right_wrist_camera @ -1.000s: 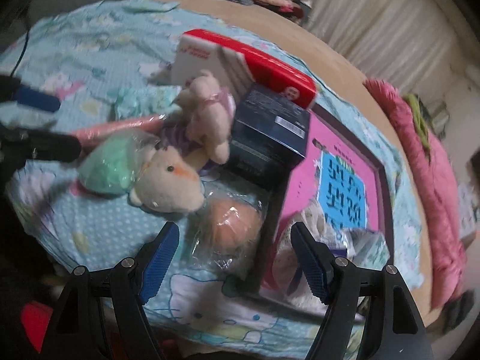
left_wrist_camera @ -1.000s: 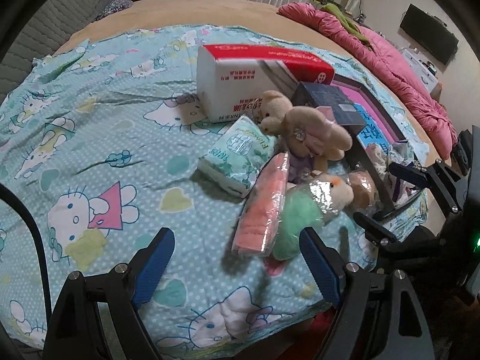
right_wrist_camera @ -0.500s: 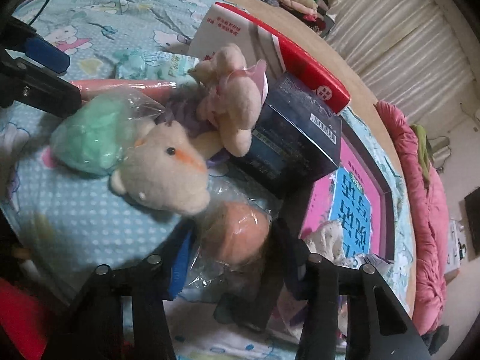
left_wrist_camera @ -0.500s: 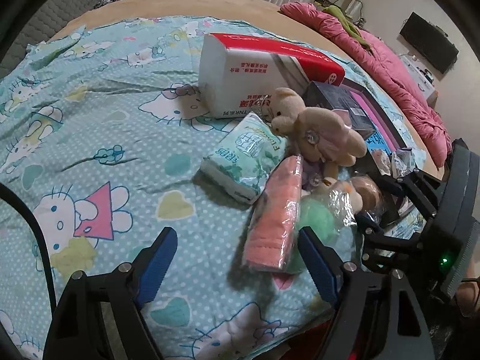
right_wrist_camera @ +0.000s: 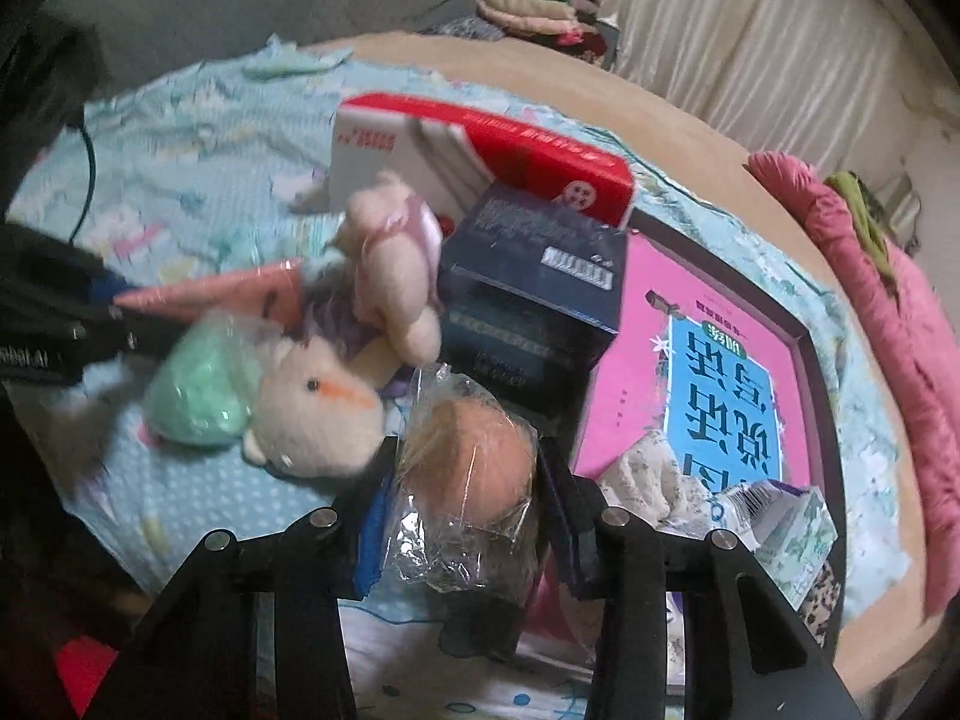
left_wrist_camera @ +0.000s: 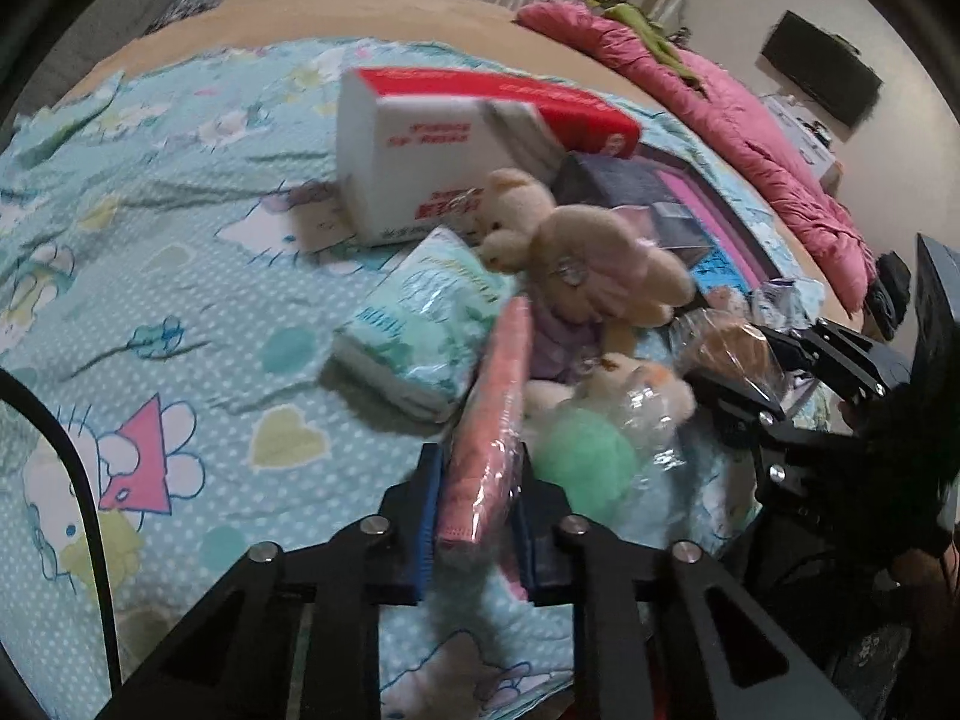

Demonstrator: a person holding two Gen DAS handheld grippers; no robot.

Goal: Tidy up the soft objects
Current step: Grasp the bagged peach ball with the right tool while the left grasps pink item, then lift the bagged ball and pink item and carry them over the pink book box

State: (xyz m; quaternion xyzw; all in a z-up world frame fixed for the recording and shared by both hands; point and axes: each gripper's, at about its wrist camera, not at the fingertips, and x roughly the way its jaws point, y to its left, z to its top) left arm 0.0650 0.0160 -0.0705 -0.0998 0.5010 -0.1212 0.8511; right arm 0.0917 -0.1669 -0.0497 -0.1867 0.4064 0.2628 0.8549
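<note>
My left gripper (left_wrist_camera: 477, 504) is shut on the near end of a pink towel wrapped in plastic (left_wrist_camera: 495, 414), which also shows in the right wrist view (right_wrist_camera: 228, 294). My right gripper (right_wrist_camera: 468, 480) is shut on an orange-brown soft ball in a clear bag (right_wrist_camera: 471, 450); the ball also shows in the left wrist view (left_wrist_camera: 729, 348). Beside them lie a green-and-cream plush in plastic (left_wrist_camera: 594, 450), a tan teddy bear in pink (left_wrist_camera: 588, 252) and a soft tissue pack (left_wrist_camera: 426, 330).
A red-and-white tissue box (left_wrist_camera: 456, 144), a dark blue box (right_wrist_camera: 534, 276) and a pink-and-blue book (right_wrist_camera: 702, 372) lie on the Hello Kitty sheet (left_wrist_camera: 150, 300). A floral cloth (right_wrist_camera: 654, 480) and a small pack (right_wrist_camera: 792, 528) sit on the book. A pink duvet (left_wrist_camera: 750, 144) runs along the right.
Both grippers moved forward and closed: the left onto the pink wrapped towel, the right onto the bagged orange ball. Both were open a second ago.
</note>
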